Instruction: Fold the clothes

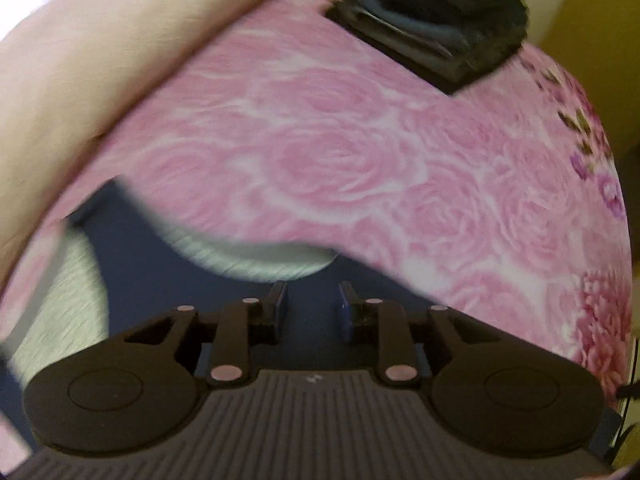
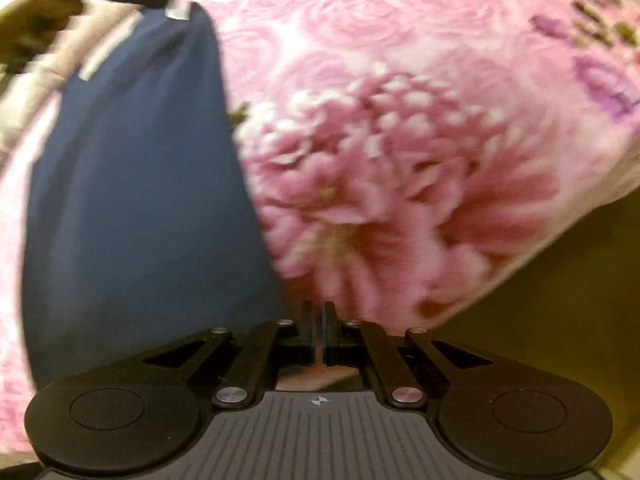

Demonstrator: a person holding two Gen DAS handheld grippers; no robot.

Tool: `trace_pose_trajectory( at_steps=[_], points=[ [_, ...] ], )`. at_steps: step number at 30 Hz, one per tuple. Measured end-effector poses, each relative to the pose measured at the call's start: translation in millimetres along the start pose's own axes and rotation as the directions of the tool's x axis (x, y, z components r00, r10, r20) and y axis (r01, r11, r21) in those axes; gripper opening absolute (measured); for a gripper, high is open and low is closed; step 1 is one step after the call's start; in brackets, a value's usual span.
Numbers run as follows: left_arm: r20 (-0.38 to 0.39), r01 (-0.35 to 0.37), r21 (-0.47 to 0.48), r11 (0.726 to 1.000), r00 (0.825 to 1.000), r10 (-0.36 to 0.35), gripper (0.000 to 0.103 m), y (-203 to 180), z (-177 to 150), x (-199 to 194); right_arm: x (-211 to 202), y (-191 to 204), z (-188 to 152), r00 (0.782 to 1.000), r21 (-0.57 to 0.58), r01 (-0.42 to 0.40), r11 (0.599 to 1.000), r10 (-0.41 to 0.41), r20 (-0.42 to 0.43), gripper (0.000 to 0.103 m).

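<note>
Left gripper [image 1: 312, 308]: fingers parted with a clear gap, nothing between them; it hangs over the navy garment [image 1: 160, 256], which fills the lower left of its view. Blue pads [image 1: 345, 312] show on the inner faces.

Grey band [image 1: 256, 258]: a pale ribbed strip on the garment, curving just ahead of the left fingertips and running down the left side; whether it is a collar or a hem cannot be told through the blur.

Right gripper [image 2: 319, 320]: fingers drawn almost together, only a thin slit between them. It sits at the garment's [image 2: 132, 200] near right edge, but whether cloth is pinched in the slit cannot be told.

Garment, right view: spread flat as a long navy panel running away from the gripper, with a pale strip [image 2: 96, 65] near its far left edge and a small grey tag [image 2: 176, 12] at the far corner.

Bedspread [image 1: 360, 152]: pink, rose-printed, lying under the garment; larger blooms and purple flowers toward the right edge.

Stack [image 1: 436, 28]: folded dark clothes on the bedspread at the far side, well apart from the garment.

Pillow [image 1: 80, 60]: cream, along the far left of the bed.
</note>
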State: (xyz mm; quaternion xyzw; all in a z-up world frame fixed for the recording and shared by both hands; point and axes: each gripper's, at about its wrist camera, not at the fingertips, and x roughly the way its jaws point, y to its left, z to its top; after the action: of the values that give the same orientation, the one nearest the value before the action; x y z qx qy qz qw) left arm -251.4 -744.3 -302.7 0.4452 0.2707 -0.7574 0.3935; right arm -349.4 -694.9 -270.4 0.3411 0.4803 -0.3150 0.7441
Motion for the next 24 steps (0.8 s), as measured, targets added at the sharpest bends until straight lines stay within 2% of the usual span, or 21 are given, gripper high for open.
trace_pose_trajectory(
  at_steps=[3,5,7,10,12,15,16,17,18,19,24],
  points=[
    [0.021,-0.076,-0.145,0.987,0.997,0.080,0.027,24,-48,-50,-2,2,3,1.000,-0.034,0.017,0.999,-0.018,-0.010,0.000],
    [0.014,-0.140,-0.246,0.959,0.989,0.148,0.029,36,-87,-81,-4,3,5,0.999,-0.057,0.028,0.998,-0.029,-0.016,0.000],
    [-0.018,-0.202,-0.366,0.909,0.978,0.210,0.029,46,-136,-114,-5,15,16,1.000,-0.116,0.000,0.993,-0.001,-0.012,0.000],
    [-0.086,-0.282,-0.541,0.792,0.956,0.282,0.029,47,-218,-159,1,42,34,0.998,-0.223,-0.055,0.973,0.053,-0.016,0.000],
    [-0.145,-0.319,-0.620,0.717,0.945,0.294,0.029,34,-273,-180,10,66,45,0.995,-0.297,-0.104,0.949,0.099,-0.031,0.000],
    [-0.207,-0.338,-0.691,0.639,0.939,0.274,0.029,-2,-340,-192,24,103,55,0.987,-0.404,-0.161,0.901,0.146,-0.067,0.000],
    [-0.209,-0.321,-0.722,0.613,0.946,0.249,0.029,-15,-358,-192,29,116,56,0.984,-0.437,-0.177,0.882,0.156,-0.082,0.006],
    [-0.208,-0.301,-0.751,0.587,0.952,0.223,0.029,-28,-376,-192,33,130,56,0.981,-0.470,-0.192,0.862,0.166,-0.097,0.037],
    [-0.201,-0.281,-0.771,0.571,0.959,0.200,0.029,-40,-389,-190,34,141,52,0.979,-0.493,-0.201,0.846,0.175,-0.099,0.059],
    [-0.187,-0.253,-0.787,0.562,0.967,0.173,0.029,-52,-398,-186,35,153,48,0.977,-0.516,-0.211,0.830,0.185,-0.102,0.070],
    [-0.098,-0.109,-0.851,0.513,0.994,0.049,0.029,-102,-437,-166,39,203,15,0.970,-0.597,-0.244,0.764,0.197,-0.145,0.070]
  ],
)
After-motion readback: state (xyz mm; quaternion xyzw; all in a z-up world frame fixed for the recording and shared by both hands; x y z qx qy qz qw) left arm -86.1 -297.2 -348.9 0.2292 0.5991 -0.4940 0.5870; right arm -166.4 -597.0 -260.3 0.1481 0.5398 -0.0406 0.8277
